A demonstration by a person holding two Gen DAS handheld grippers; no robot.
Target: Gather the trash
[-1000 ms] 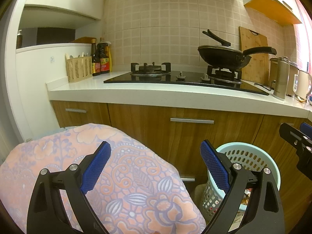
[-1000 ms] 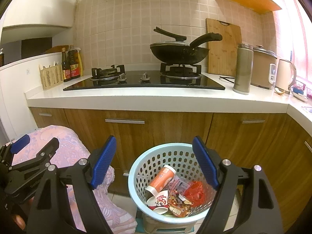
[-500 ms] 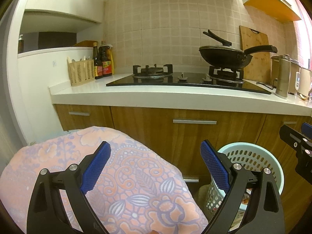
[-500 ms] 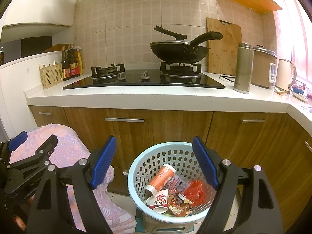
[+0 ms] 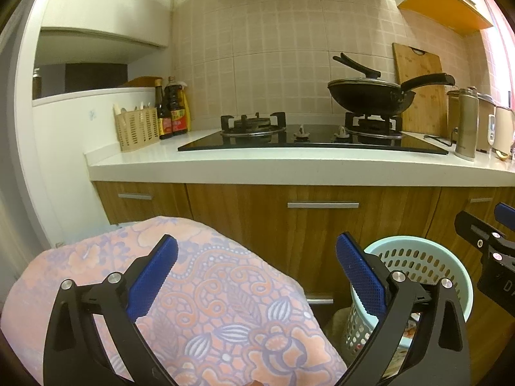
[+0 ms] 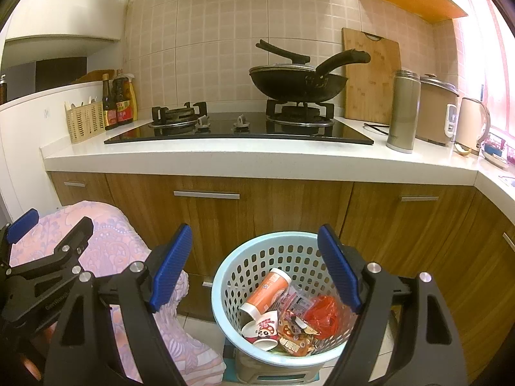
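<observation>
A pale blue perforated basket (image 6: 225, 276) stands on the floor before the wooden cabinets. It holds an orange cup (image 6: 267, 292), a panda paper cup (image 6: 262, 326), a red wrapper (image 6: 325, 313) and snack packets (image 6: 294, 342). My right gripper (image 6: 254, 234) hovers open just above the basket, with nothing between its fingers. My left gripper (image 5: 257, 244) hangs over a pink floral cloth (image 5: 193, 289) to the left of the basket (image 5: 428, 260). Its jaws are opening and nothing is between them.
A white counter (image 6: 257, 157) carries a gas hob with a black wok (image 6: 296, 85), sauce bottles (image 6: 117, 99), a cutlery basket (image 6: 83, 122), a steel flask (image 6: 402, 112) and a cutting board (image 6: 370, 74). Cabinet doors stand right behind the basket.
The left gripper's jaws have spread a little wider. The right gripper and the basket's contents look the same.
</observation>
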